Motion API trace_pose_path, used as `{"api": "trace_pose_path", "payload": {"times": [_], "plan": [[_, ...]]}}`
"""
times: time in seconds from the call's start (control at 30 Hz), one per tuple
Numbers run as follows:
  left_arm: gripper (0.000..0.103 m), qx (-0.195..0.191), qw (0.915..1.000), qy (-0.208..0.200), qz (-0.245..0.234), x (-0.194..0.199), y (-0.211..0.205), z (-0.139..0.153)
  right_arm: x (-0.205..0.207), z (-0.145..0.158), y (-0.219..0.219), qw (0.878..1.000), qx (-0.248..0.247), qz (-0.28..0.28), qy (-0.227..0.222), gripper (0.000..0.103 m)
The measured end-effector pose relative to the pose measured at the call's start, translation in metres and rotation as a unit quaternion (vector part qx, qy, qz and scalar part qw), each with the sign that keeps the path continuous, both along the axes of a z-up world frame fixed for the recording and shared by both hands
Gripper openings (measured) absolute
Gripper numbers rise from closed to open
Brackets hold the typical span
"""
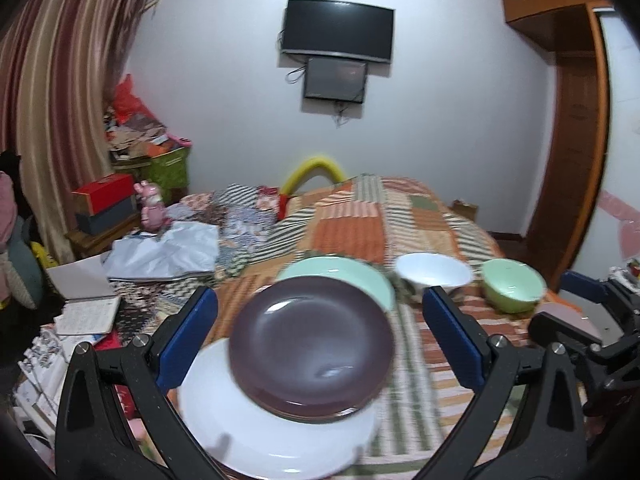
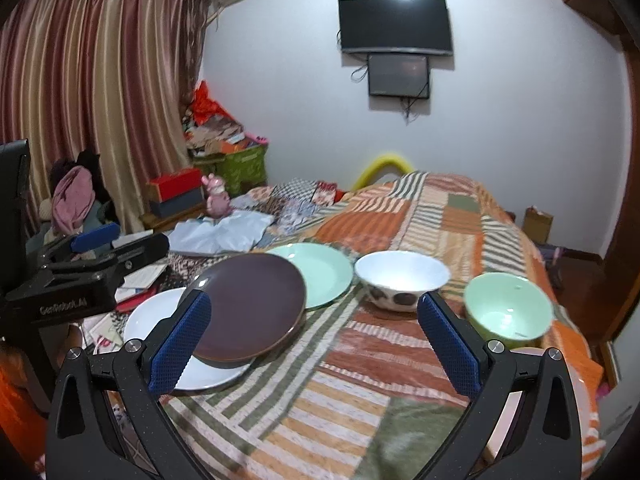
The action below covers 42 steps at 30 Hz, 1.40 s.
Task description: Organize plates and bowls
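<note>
The brown plate (image 2: 250, 308) lies tilted, its near edge on the white plate (image 2: 160, 320) and its far edge over the rim of the green plate (image 2: 320, 276). Just right of the brown plate stands the white bowl (image 2: 402, 280) with dark spots on its outside, and beyond that the green bowl (image 2: 508, 308). Both bowls look bare inside; nothing lies on the plates.

The left gripper (image 1: 320, 332) has its blue pads spread wide on either side of the brown plate, gripping nothing. The right gripper (image 2: 316, 344) is likewise released, spread in front of the bowls. In the right wrist view, the left gripper's black body reads "GenRobot.AI".

All the dishes sit on a striped patchwork quilt (image 2: 360, 380) covering a bed. Past the brown plate, a dark TV (image 2: 396, 24) hangs on the white wall, and striped curtains (image 2: 92, 100) hang to its left.
</note>
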State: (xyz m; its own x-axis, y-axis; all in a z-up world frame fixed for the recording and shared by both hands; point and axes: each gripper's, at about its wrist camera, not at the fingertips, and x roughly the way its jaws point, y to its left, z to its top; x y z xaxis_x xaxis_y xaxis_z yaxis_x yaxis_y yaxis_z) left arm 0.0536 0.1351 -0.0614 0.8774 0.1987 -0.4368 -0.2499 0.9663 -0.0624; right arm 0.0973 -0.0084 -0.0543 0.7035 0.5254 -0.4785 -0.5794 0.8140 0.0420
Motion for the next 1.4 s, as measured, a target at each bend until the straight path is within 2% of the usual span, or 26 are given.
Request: {"api": "trace_pose_path", "payload": {"times": [0.2, 0.27, 0.37, 0.43, 0.53, 0.63, 0.7, 0.77, 0.83, 0.97, 1.07, 1.17, 1.4], "plan": [[0.101, -0.002, 0.999, 0.038, 0.022, 0.021, 0.041, -0.02, 0.024, -0.015, 0.024, 0.999, -0.014, 0.014, 0.031, 0.099], [0.093, -0.006, 0.9982, 0.054, 0.026, 0.027, 0.054, -0.029, 0.032, -0.02, 0.029, 0.999, -0.019, 0.017, 0.042, 0.097], [0.086, -0.035, 0.9955, 0.084, 0.025, 0.04, 0.076, -0.05, 0.042, -0.03, 0.039, 0.997, -0.027, 0.019, 0.063, 0.097], [0.082, -0.058, 0.9912, 0.116, 0.022, 0.048, 0.089, -0.065, 0.048, -0.038, 0.045, 0.996, -0.042, 0.012, 0.072, 0.091], [0.072, -0.07, 0.9859, 0.15, 0.023, 0.051, 0.098, -0.08, 0.059, -0.048, 0.054, 0.994, -0.054, 0.012, 0.091, 0.089], [0.069, -0.073, 0.983, 0.167, 0.019, 0.054, 0.102, -0.089, 0.07, -0.058, 0.059, 0.991, -0.06, 0.016, 0.119, 0.088], [0.065, -0.079, 0.9816, 0.173, 0.017, 0.057, 0.105, -0.092, 0.075, -0.065, 0.063, 0.989, -0.065, 0.018, 0.133, 0.084], [0.058, -0.081, 0.9804, 0.179, 0.013, 0.061, 0.106, -0.095, 0.082, -0.073, 0.066, 0.985, -0.072, 0.019, 0.154, 0.073], [0.055, -0.079, 0.9801, 0.182, 0.006, 0.065, 0.106, -0.098, 0.086, -0.08, 0.067, 0.982, -0.07, 0.025, 0.175, 0.066], [0.044, -0.078, 0.9778, 0.194, -0.008, 0.072, 0.103, -0.104, 0.088, -0.086, 0.07, 0.978, -0.068, 0.033, 0.196, 0.057], [0.034, -0.081, 0.9749, 0.207, -0.01, 0.076, 0.105, -0.108, 0.089, -0.09, 0.073, 0.975, -0.066, 0.043, 0.207, 0.045], [0.029, -0.089, 0.9726, 0.214, -0.008, 0.079, 0.108, -0.111, 0.093, -0.092, 0.075, 0.973, -0.061, 0.047, 0.216, 0.043], [0.028, -0.103, 0.9691, 0.224, -0.011, 0.083, 0.113, -0.118, 0.098, -0.098, 0.082, 0.969, -0.053, 0.057, 0.235, 0.031]]}}
